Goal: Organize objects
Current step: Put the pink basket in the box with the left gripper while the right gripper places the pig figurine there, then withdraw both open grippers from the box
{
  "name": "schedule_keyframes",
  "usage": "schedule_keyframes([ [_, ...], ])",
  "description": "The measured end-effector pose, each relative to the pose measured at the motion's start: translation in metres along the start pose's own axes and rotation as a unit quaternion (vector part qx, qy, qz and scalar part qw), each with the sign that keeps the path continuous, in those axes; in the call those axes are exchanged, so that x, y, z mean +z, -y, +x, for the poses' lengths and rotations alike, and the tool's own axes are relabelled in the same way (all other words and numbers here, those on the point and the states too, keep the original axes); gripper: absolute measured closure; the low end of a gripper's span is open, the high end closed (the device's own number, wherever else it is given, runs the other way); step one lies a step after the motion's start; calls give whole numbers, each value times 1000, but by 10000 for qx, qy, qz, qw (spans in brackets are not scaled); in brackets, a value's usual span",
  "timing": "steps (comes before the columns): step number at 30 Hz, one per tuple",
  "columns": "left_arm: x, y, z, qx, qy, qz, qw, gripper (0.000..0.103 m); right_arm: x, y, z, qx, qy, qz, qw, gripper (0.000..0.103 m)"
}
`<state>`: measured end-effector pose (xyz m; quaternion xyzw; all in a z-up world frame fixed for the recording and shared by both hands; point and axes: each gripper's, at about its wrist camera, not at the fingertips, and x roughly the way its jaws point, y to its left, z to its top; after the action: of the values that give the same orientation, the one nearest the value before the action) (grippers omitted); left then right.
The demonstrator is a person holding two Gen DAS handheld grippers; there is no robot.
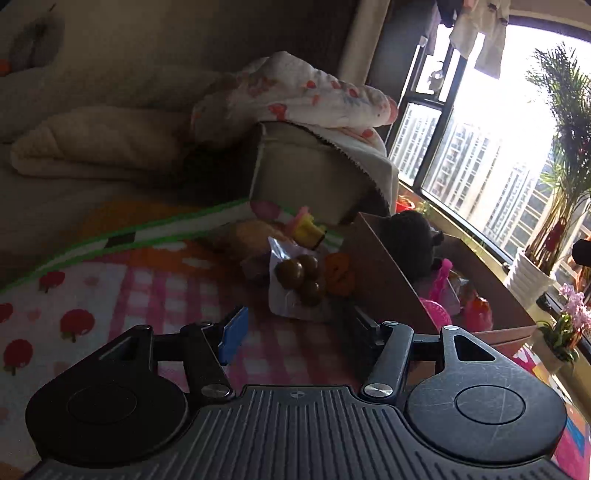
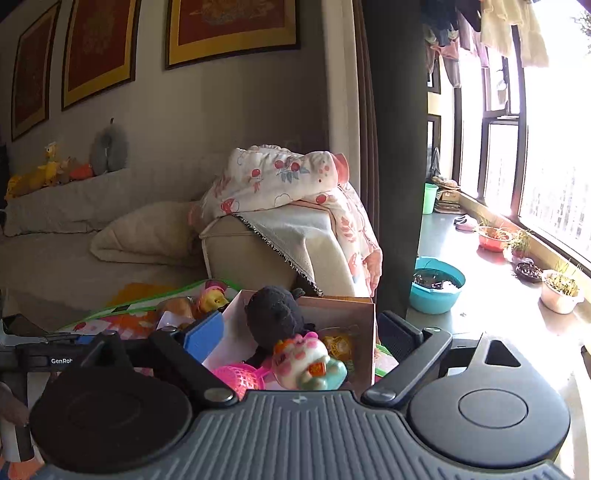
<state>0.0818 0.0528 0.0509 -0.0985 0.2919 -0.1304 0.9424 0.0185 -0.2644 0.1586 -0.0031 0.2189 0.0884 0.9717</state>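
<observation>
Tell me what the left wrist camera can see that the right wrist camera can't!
Only the left wrist view shows the clear packet of brown balls on the strawberry mat, the orange toy beside it, and the tall potted palm.

Only the right wrist view shows the framed pictures, the teal basin, and the pink-and-white pig toy in the box.

Both show the cardboard box, the black plush in it, and the strawberry blanket on the sofa arm.

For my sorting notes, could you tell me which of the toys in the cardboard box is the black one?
It is the black plush toy at the back of the cardboard box; the pig-like figure in front is white, pink and teal, and the basket is pink.
</observation>
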Motion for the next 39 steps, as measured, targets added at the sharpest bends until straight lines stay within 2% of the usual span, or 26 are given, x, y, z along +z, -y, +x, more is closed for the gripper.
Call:
schedule_keyframes([
  [4,3,-9,7,19,53,-101,9999,39,-36,-21,10,194,-343,-156,9991,6],
  [8,18,-5,28,-1,59,-157,9999,39,-87,-38,19,122,-827,-397,9957,6],
  [11,25,-5,56,114,-114,-352,9992,39,-114,-38,22,137,-1089,-261,9936,6],
  [16,24,-7,89,200,-418,-975,9942,40,-133,-27,25,123,-1173,270,9927,1],
  [18,18,-5,90,203,-350,-1055,9936,51,-139,-22,30,104,-1258,462,9909,0],
  [20,15,-4,86,118,-247,-1099,9936,64,-140,-17,35,131,-1346,609,9889,0],
  [21,15,-4,82,80,-227,-1114,9935,74,-140,-16,35,139,-1319,642,9891,0],
  [23,15,-6,74,-33,-321,-1082,9936,83,-140,-16,36,146,-1348,637,9887,0],
  [24,14,-6,69,-96,-371,-1036,9939,90,-140,-17,36,157,-1339,635,9888,0],
  [25,13,-6,64,-107,-410,-976,9943,93,-140,-17,36,171,-1338,640,9888,0],
  [28,7,-5,40,-95,-545,-696,9960,93,-140,-16,37,183,-1338,678,9885,0],
  [33,-9,-15,-1,-177,-679,-684,9952,93,-140,-16,36,168,-1324,659,9889,0],
  [39,-7,-8,-19,-115,-391,-18,9992,91,-141,-18,35,144,-1294,634,9895,0],
])
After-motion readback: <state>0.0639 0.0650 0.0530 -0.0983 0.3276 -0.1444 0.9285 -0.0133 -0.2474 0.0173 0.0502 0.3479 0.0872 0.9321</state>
